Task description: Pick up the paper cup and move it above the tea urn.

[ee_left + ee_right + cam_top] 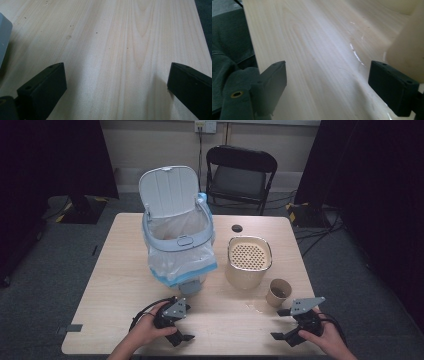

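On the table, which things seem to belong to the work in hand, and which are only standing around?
Likely part of the work:
- paper cup, nearest the right gripper
- beige strainer bin
- small wet patch
- lined trash bin, lid up, ahead of the left gripper

Only standing around:
- folding chair
- black round thing

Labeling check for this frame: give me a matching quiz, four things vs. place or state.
Things:
1. bin
2. strainer pot
3. cup
4. chair

Places or states:
A. behind the table
B. lid up, bag-lined
C. nearest the right gripper
D. perforated insert on top

Pairs: 1-B, 2-D, 3-C, 4-A
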{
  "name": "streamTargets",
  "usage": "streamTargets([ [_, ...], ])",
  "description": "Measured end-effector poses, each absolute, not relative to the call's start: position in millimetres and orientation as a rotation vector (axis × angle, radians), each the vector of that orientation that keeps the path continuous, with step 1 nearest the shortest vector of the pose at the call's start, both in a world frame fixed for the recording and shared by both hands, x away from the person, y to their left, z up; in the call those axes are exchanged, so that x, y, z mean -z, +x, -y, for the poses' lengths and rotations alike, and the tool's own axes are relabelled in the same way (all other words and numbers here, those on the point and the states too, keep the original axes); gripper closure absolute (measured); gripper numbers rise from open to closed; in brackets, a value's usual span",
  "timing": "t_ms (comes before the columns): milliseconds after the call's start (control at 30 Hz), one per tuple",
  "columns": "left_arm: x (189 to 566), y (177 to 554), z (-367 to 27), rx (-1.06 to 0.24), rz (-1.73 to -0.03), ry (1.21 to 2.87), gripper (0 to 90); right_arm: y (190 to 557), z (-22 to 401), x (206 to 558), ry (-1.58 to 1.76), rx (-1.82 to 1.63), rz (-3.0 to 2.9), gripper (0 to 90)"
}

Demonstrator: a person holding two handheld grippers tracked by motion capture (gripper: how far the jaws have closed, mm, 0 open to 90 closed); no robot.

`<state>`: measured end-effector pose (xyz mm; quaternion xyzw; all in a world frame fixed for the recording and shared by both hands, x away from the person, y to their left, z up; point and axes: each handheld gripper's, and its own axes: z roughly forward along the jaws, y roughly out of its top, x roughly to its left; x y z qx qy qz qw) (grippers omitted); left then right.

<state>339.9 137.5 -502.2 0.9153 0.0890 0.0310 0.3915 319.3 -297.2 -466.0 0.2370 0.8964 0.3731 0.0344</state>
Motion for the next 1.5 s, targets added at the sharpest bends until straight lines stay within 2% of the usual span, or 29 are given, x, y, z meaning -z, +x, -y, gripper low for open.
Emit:
streamTargets([
  [767, 502.1, 340.1, -136.9, -0.079, -0.205, 2.342, 0.0, 344.4, 334.6, 466.5, 0.922, -1.121, -2.537, 15.0],
  [1500, 502.8, 338.9, -136.4, -0.074, -0.223, 2.328, 0.0, 371.5, 329.9, 475.2, 0.958, -1.248, -2.424, 16.3],
])
